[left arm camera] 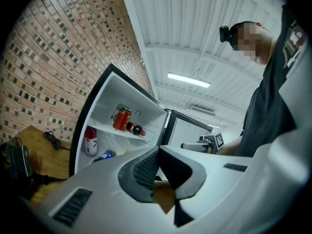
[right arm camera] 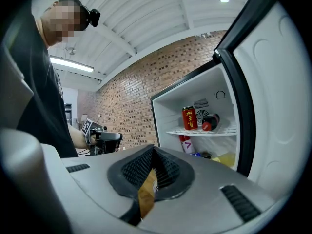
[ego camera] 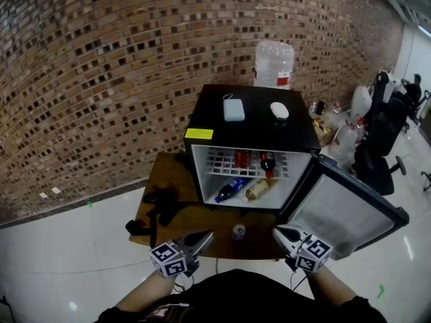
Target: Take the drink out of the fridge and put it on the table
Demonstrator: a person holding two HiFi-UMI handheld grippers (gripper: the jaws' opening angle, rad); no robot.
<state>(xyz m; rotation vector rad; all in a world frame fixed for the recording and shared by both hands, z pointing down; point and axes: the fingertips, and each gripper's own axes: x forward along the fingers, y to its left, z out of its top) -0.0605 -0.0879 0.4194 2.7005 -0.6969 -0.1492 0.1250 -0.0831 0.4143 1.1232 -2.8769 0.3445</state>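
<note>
**Q:** Where did the drinks lie?

**A:** In the open fridge [ego camera: 252, 132], straight ahead of both grippers: a red can [ego camera: 242, 159] upright on the upper shelf, a bottle [ego camera: 267, 163] lying beside it. A small can [ego camera: 238, 231] stood on the table [ego camera: 202, 219].

**Q:** And the grippers?

**A:** Left gripper [ego camera: 205, 236] and right gripper [ego camera: 278, 232] were both clenched on nothing, near the table's front edge. The red can lay roughly midway between them.

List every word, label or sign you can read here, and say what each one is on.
"加多宝", in yellow, on the red can in the fridge.
Yellow sticker on the fridge's front edge: too small to read.
Red label on the water jug: blurred.
Label on the blue bottle: unreadable.
</note>
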